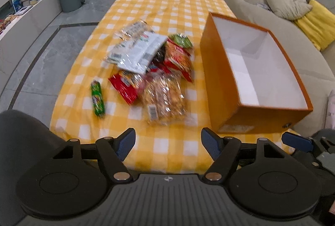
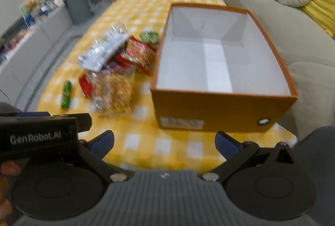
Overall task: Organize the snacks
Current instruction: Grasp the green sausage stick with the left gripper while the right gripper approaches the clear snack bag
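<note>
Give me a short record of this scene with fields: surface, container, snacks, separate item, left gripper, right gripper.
surface: table with yellow checked cloth
container: orange box, open top, nothing inside, right of the snacks
snacks: pile of packets on the cloth, none in the box yet
separate item: green tube-shaped snack, lying alone left of the pile
left gripper: open, holds nothing, above the near table edge
right gripper: open, holds nothing, in front of the box

Black hand-held gripper (image 1: 168,143), blue pads (image 1: 125,142), silver rivets, "GenRobot.AI" lettering
</note>
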Demonstrator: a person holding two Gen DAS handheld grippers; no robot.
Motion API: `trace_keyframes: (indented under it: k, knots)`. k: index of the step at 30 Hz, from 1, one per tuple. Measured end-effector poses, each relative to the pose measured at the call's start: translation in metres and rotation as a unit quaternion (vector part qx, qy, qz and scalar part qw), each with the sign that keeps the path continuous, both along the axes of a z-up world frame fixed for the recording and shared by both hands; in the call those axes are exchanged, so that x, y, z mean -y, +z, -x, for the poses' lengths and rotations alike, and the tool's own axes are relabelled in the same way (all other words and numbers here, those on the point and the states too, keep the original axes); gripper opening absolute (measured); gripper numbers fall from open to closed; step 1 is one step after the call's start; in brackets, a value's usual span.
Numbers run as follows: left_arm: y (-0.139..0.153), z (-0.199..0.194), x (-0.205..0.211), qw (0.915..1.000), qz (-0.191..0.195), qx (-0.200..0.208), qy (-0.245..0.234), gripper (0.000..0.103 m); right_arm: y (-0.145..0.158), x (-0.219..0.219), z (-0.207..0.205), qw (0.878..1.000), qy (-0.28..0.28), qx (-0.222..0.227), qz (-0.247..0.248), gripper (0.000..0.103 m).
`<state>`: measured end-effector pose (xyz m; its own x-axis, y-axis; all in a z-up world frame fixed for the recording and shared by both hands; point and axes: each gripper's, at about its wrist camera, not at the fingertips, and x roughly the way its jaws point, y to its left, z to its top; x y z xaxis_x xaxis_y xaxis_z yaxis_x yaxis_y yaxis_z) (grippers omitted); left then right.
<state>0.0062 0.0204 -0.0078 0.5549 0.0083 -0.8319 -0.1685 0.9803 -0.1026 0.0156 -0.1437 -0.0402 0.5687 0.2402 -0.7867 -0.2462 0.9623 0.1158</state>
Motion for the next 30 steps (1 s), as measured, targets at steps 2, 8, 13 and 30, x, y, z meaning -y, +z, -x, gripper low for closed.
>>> trace_keyframes:
  k: [2,8,13,30]
  knots:
    - [0.003,-0.004,-0.019,0.9996,0.004,-0.001,0.029,0.084,0.003,0.004,0.002,0.999,0.008,0.025,-0.034,0.100]
    - [0.004,-0.032,-0.087,0.9959,0.036,-0.024,0.080,0.070,0.011,-0.007,0.000,0.993,0.059,0.093,-0.050,0.100]
    - [-0.017,-0.079,-0.125,0.9911,0.036,-0.097,0.084,0.044,0.011,-0.034,-0.008,0.987,0.129,0.095,-0.023,0.100]
    - [-0.099,-0.140,-0.145,0.9762,0.022,-0.196,0.090,0.032,-0.019,-0.045,-0.029,0.985,0.140,-0.003,-0.096,0.100]
